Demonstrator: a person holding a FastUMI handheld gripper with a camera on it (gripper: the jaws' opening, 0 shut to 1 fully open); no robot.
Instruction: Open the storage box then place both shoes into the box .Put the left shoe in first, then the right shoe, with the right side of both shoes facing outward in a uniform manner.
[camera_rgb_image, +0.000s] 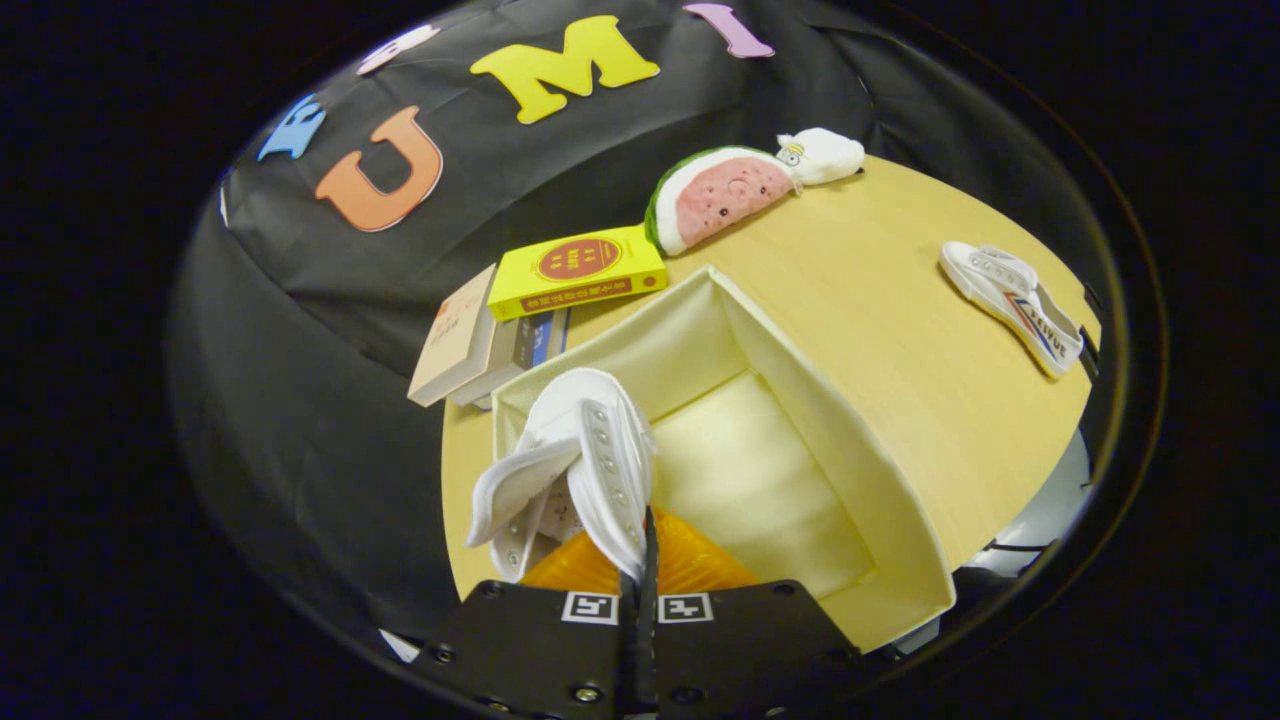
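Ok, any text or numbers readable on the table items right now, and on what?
Yellow book cover and spine: print too blurred to read.
Shoe on the table: side lettering too small to read.
Held shoe, gripper shut on it, over the open box: no text.

black cloth wall (300, 330), pale wooden table (900, 330)
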